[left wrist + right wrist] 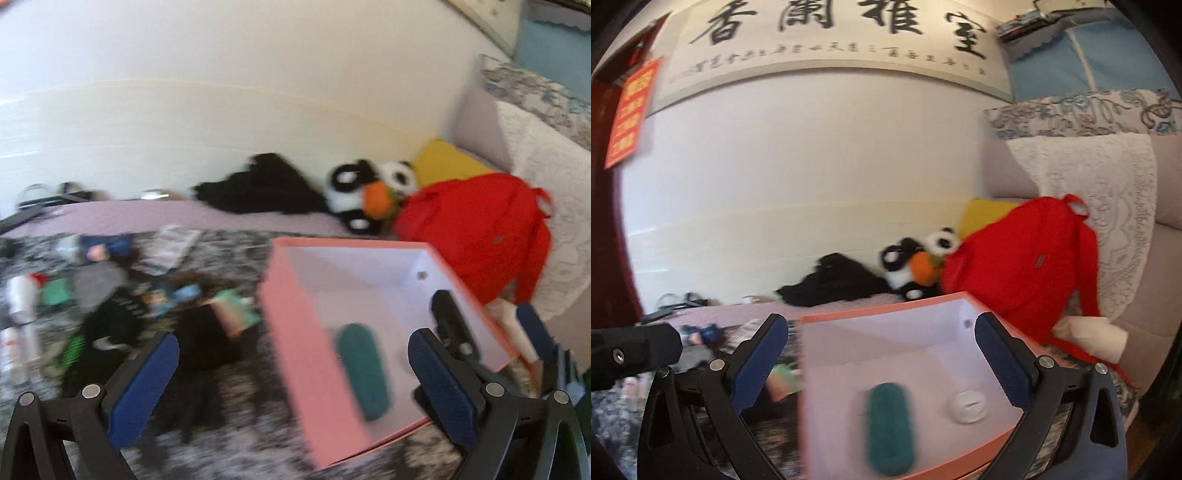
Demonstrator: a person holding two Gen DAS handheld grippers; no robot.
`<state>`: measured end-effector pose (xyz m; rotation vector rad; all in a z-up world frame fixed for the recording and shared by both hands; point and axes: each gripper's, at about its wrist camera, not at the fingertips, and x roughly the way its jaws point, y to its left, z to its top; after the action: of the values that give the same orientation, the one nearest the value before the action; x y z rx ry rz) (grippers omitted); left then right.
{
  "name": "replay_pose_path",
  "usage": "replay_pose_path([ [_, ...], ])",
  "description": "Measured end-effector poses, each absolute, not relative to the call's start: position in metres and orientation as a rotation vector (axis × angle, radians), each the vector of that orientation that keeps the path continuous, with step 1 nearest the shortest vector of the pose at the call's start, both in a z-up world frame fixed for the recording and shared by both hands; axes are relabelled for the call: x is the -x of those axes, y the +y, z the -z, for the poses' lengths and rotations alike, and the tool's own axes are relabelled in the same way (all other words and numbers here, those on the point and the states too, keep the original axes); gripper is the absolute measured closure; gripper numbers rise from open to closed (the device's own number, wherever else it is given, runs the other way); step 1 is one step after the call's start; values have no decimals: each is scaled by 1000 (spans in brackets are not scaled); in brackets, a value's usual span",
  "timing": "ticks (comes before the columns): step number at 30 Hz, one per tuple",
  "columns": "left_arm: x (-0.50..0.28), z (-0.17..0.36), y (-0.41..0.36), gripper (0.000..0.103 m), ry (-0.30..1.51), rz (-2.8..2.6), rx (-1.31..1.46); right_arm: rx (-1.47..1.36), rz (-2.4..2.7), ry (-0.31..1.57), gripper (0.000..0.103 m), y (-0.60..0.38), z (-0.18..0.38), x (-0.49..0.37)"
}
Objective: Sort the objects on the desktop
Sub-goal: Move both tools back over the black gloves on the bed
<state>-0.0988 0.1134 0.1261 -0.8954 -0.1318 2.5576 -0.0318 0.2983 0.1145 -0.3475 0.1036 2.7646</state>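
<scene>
Two things lie in the pink box: teal case, white disc.

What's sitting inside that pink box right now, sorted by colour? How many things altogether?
Inside the pink box:
Dark green: 1, a long oval item
White: 1, a small round item
Total: 2

The left wrist view hides the white one behind a gripper finger, so the count rests on the right wrist view.
</scene>
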Motion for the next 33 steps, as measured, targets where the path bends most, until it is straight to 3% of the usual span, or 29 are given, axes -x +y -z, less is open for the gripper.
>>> replay_pose_path([
  [12, 88, -87, -22, 1, -110, -2783, 1025, 486, -2949, 49, 0, 186, -99, 51],
  [18, 94, -54, -91, 1, -103, -2896, 1131, 654, -3020, 120, 0, 143, -77, 78],
  [24, 112, -16, -156, 1, -334, -2872, 1291, 902, -2994, 274, 0, 120, -38, 121],
  [29, 145, 3, -152, 1, -375, -2813, 1350, 985, -2887, 228, 0, 117, -2, 149],
  [33, 183, 13, -115, 1, -299, -2737, 1360, 1034, -2800, 159, 0, 130, 25, 170],
])
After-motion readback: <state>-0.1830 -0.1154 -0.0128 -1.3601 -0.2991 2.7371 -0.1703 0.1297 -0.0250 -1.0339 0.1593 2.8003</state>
